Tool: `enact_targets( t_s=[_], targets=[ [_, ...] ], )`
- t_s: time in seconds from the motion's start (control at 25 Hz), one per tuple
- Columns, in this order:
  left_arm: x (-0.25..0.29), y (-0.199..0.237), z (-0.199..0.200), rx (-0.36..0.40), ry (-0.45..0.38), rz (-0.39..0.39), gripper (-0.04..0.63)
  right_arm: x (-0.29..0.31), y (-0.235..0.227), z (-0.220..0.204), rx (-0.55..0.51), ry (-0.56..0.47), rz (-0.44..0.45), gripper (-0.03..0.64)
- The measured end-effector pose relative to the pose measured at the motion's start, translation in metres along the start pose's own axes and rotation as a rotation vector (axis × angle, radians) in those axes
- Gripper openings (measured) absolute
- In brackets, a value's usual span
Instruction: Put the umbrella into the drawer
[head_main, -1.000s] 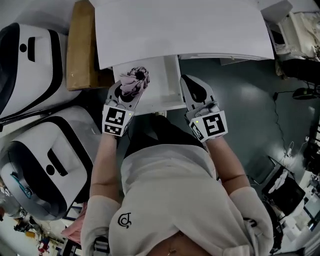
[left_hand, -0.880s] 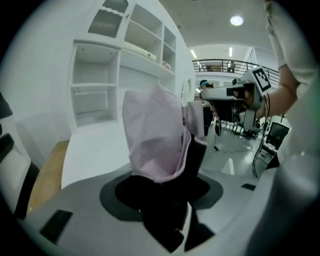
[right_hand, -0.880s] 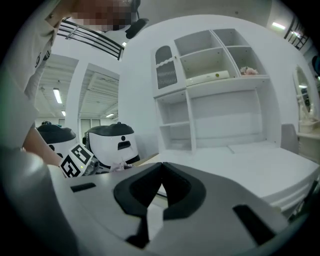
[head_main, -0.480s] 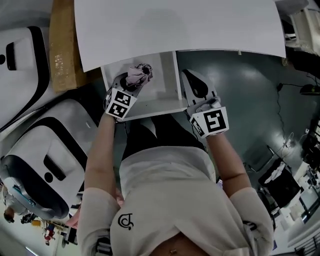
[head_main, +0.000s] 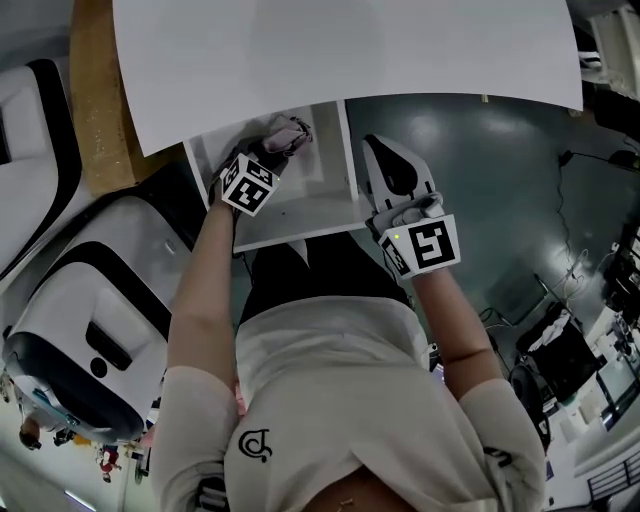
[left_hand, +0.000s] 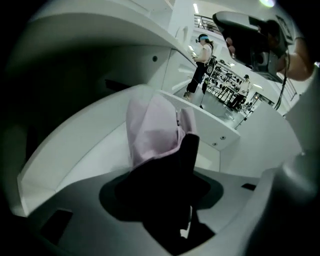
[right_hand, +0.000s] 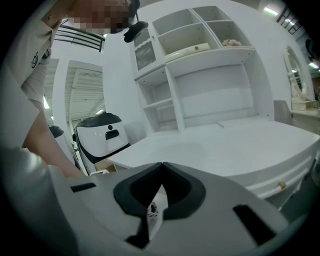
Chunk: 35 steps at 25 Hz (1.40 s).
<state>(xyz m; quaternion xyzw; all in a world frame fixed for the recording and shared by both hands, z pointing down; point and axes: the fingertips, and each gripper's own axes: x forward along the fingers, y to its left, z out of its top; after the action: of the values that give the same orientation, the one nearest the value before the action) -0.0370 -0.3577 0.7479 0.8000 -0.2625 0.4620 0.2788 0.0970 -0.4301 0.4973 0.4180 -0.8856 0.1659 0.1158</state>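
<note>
A folded pink umbrella (head_main: 286, 133) with a black handle sits in my left gripper (head_main: 272, 152), whose jaws are shut on the handle. The gripper points steeply down into the open white drawer (head_main: 300, 214) under the table top. In the left gripper view the umbrella (left_hand: 152, 129) hangs from my left gripper (left_hand: 167, 202) just over the drawer's floor, between its walls (left_hand: 70, 150). My right gripper (head_main: 380, 150) is held to the right of the drawer, outside it. In the right gripper view my right gripper (right_hand: 161, 169) has its tips together and holds nothing.
The white table top (head_main: 350, 50) overhangs the drawer's back. A cardboard box (head_main: 95, 110) and white-and-black machine housings (head_main: 80, 330) stand to the left. Dark floor (head_main: 490, 190) lies to the right. A white shelf unit (right_hand: 200, 65) rises behind the table.
My left gripper has tipped downward and sunk into the drawer with the umbrella. My right gripper has dropped a little beside the drawer.
</note>
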Motion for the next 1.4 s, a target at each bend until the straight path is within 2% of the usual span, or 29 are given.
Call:
enact_targets(
  t_s=[0.48,0.56,0.64,0.72,1.04,1.28,1.36,1.4],
  targets=[
    [0.025,-0.001,-0.012,0.002,0.041,-0.008,0.249,0.006,-0.004,-0.015,0.032,0.014,-0.016,0.006],
    [0.027,-0.001,-0.012,-0.017,0.038,-0.008,0.271,0.004,-0.003,-0.015,0.033,0.015,-0.024,0.006],
    [0.026,-0.002,-0.012,-0.048,0.033,-0.012,0.334,0.002,-0.001,-0.015,0.038,0.016,-0.029,0.006],
    [0.020,-0.003,-0.009,-0.074,0.020,-0.016,0.368,-0.002,0.005,-0.013,0.039,0.017,-0.030,0.006],
    [-0.046,-0.004,0.026,-0.059,-0.116,0.019,0.366,-0.013,0.035,0.010,0.014,-0.008,-0.028,0.006],
    [-0.117,-0.012,0.048,-0.064,-0.241,0.095,0.079,-0.023,0.072,0.038,-0.018,-0.035,-0.014,0.006],
    [-0.141,-0.014,0.056,-0.052,-0.288,0.124,0.013,-0.028,0.082,0.049,-0.030,-0.051,-0.015,0.006],
    [-0.152,-0.016,0.061,-0.044,-0.316,0.128,0.012,-0.031,0.086,0.054,-0.034,-0.059,-0.016,0.006]
  ],
)
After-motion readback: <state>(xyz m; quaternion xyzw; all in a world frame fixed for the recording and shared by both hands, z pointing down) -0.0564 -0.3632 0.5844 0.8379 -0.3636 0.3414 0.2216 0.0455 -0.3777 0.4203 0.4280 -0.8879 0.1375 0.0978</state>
